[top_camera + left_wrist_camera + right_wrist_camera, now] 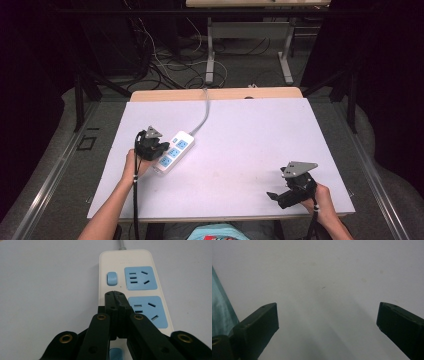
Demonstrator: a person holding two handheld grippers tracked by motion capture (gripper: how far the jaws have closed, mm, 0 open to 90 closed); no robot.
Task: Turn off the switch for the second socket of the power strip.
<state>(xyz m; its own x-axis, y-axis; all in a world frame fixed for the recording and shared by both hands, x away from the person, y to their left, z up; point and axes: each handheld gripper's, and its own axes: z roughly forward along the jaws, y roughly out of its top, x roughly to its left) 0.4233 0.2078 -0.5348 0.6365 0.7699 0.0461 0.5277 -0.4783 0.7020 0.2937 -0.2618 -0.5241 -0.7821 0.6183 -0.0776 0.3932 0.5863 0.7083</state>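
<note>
Left gripper: we found its jaws pressed together, empty, tips over the white plastic power strip with blue sockets. Right gripper: spread wide above the pale tabletop.

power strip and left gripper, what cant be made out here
- Power strip, left gripper view: its near end is hidden by the shut left gripper.
- Whether the gripper tips touch the strip: cannot tell.
- High view: switch positions too small.
- Cable: far end runs off the table.
</note>
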